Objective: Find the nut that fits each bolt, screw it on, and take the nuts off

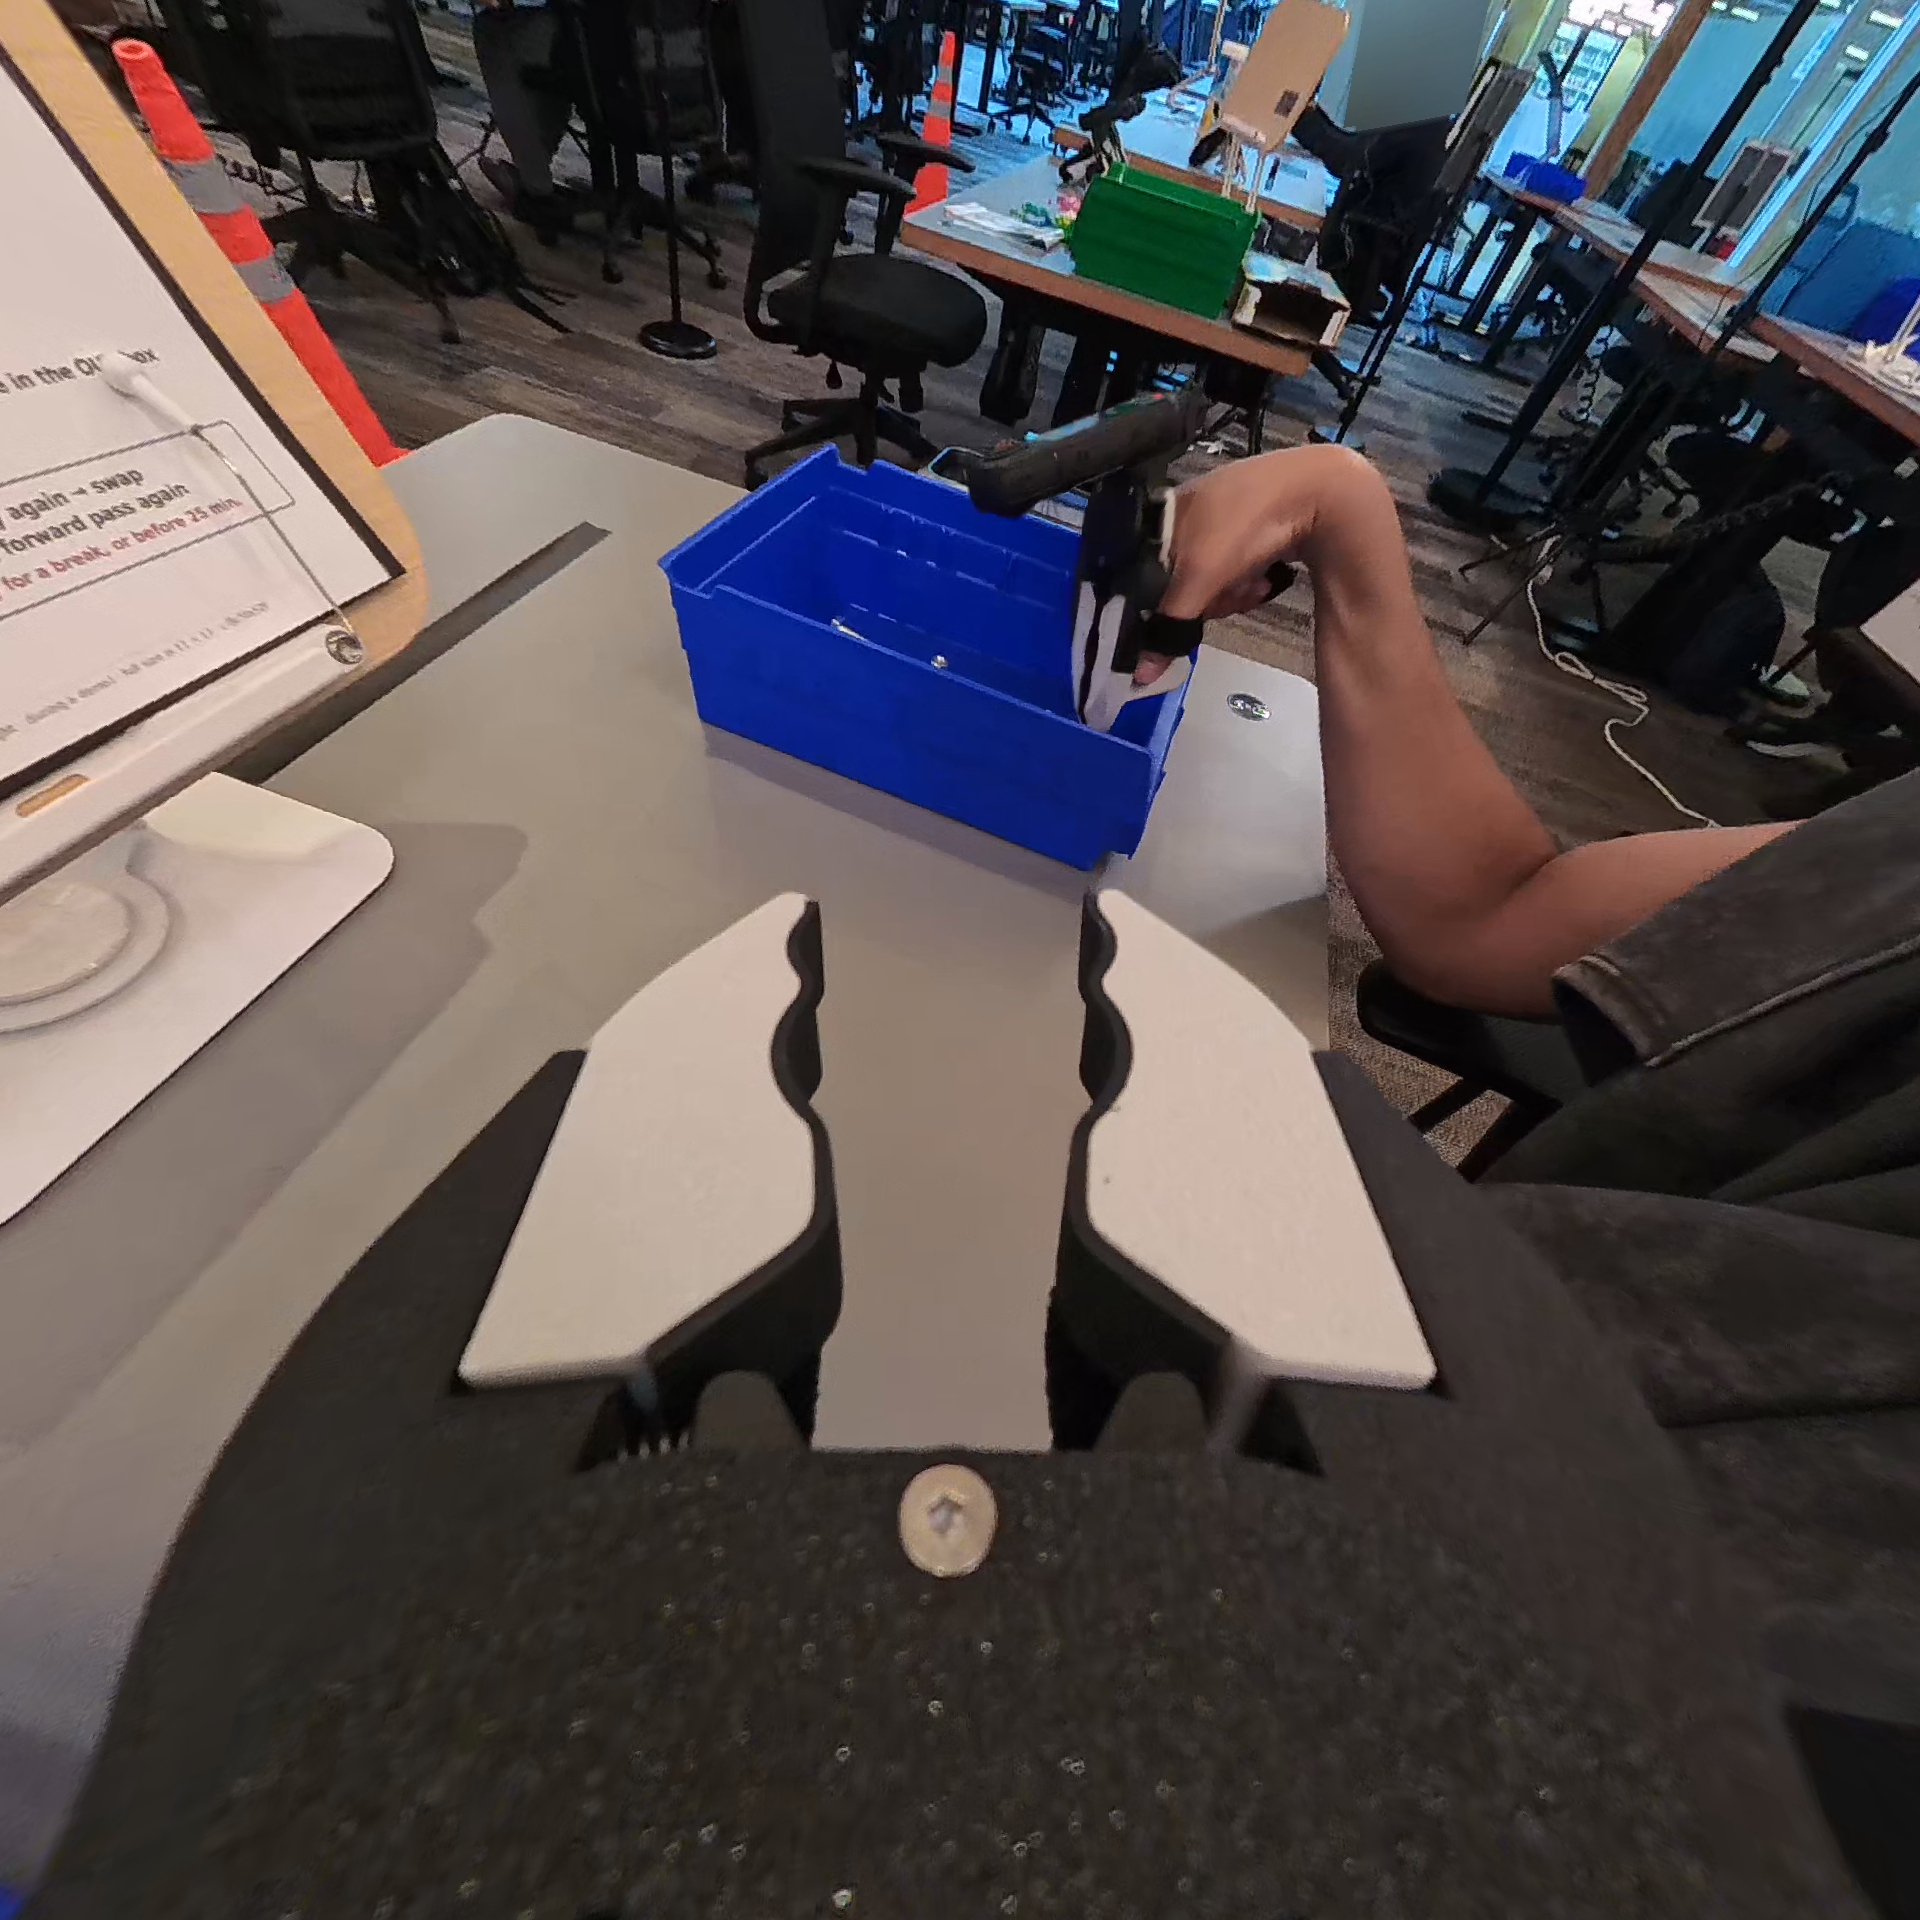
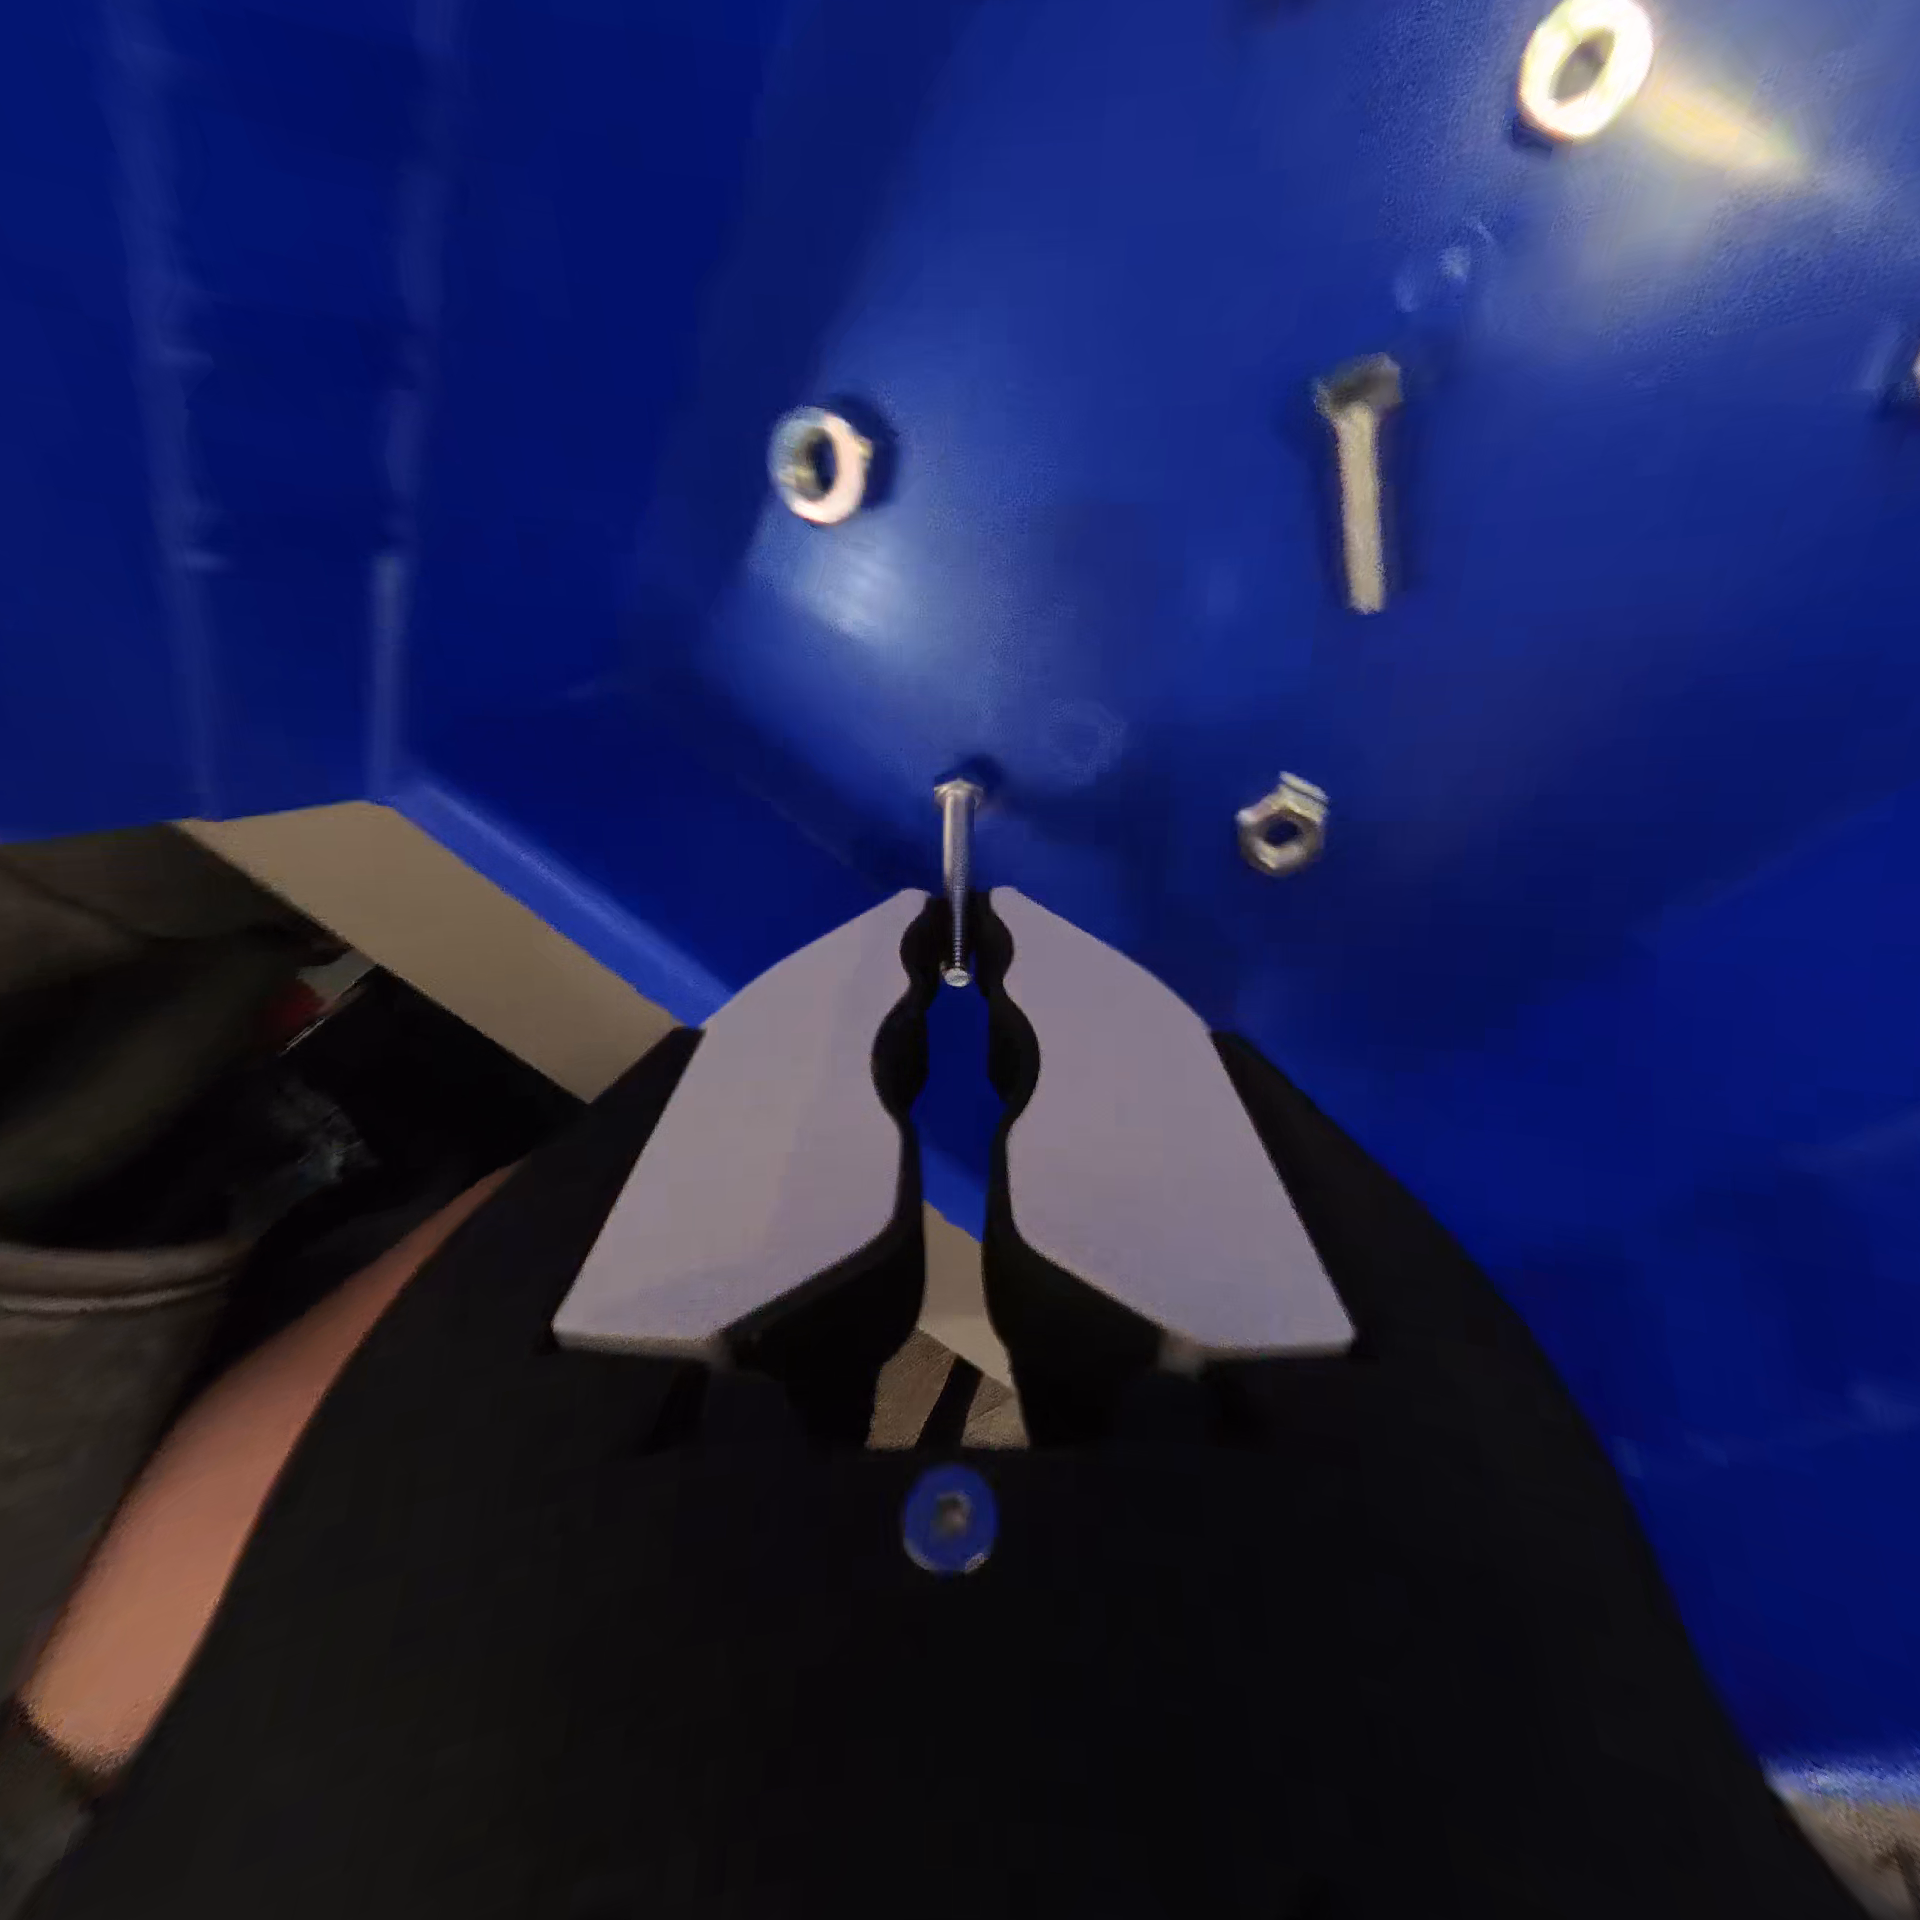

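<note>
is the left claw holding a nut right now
No, the left claw is open and empty over the grey table, short of the blue bin.

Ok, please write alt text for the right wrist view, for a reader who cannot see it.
Right gripper reaches into a blue bin, its jaws closed on a thin bolt. On the bin floor lie a thicker bolt and three nuts.
</note>
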Available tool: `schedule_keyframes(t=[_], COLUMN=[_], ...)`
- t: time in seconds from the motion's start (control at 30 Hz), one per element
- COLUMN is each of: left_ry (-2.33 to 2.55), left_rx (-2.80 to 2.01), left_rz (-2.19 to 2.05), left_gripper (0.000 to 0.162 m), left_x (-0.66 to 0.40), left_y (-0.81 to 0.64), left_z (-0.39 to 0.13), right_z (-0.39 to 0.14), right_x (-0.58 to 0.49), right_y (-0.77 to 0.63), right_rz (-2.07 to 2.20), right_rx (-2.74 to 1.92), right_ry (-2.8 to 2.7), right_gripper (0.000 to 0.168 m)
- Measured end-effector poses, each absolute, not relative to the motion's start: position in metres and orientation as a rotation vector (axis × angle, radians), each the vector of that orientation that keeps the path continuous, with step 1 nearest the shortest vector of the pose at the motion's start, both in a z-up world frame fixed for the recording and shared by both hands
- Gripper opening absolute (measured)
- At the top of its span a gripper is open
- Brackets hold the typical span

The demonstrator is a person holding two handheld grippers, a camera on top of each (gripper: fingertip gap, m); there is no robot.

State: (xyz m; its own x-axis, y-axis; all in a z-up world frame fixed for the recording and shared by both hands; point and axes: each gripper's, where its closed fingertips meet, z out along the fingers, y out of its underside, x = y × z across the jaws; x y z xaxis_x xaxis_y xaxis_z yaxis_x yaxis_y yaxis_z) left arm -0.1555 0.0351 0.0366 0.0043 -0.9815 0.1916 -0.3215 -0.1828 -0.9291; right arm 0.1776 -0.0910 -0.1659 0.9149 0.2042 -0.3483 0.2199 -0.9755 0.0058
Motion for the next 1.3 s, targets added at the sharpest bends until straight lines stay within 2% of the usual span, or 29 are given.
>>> schedule_keyframes(t=[0.27,0.3,0.33,0.5,0.57,0.63,0.77,0.83,0.93,1.0,1.17,1.3], left_ry=[1.41,1.414,1.419,1.407,1.385,1.354,1.299,1.285,1.292,1.324,1.25,1.073], left_rx=[-1.574,-1.572,-1.571,-1.557,-1.563,-1.579,-1.607,-1.631,-1.685,-1.738,-1.851,-1.986], left_rz=[-1.206,-1.203,-1.199,-1.187,-1.173,-1.158,-1.124,-1.066,-0.979,-0.994,-0.959,-0.663], left_gripper=[0.047,0.047,0.047,0.047,0.046,0.046,0.046,0.046,0.045,0.04,0.04,0.041], left_x=[-0.15,-0.15,-0.151,-0.153,-0.155,-0.158,-0.167,-0.173,-0.185,-0.193,-0.226,-0.281], left_y=[0.026,0.025,0.024,0.025,0.029,0.036,0.047,0.054,0.062,0.062,0.085,0.136], left_z=[0.035,0.035,0.035,0.04,0.043,0.045,0.051,0.051,0.045,0.039,0.031,0.02], right_z=[-0.178,-0.175,-0.169,-0.113,-0.075,-0.022,0.061,0.081,0.079,0.059,-0.007,-0.032], right_x=[0.217,0.218,0.22,0.213,0.2,0.168,0.067,0.015,-0.056,-0.094,-0.133,-0.129], right_y=[-0.105,-0.104,-0.101,-0.084,-0.056,-0.019,0.014,0.025,0.042,0.053,0.085,0.098], right_rz=[-0.276,-0.244,-0.198,0.053,0.173,0.243,-0.213,-0.719,-1.621,-1.963,-2.039,-2.117], right_rx=[3.004,3.015,3.038,3.272,3.474,3.758,4.08,4.109,3.932,3.749,3.697,3.671], right_ry=[0.128,0.12,0.116,0.309,0.571,0.902,1.591,1.765,1.676,1.615,1.491,1.205], right_gripper=[0.007,0.017,0.018,0.023,0.021,0.028,0.029,0.029,0.027,0.027,0.022,0.019])
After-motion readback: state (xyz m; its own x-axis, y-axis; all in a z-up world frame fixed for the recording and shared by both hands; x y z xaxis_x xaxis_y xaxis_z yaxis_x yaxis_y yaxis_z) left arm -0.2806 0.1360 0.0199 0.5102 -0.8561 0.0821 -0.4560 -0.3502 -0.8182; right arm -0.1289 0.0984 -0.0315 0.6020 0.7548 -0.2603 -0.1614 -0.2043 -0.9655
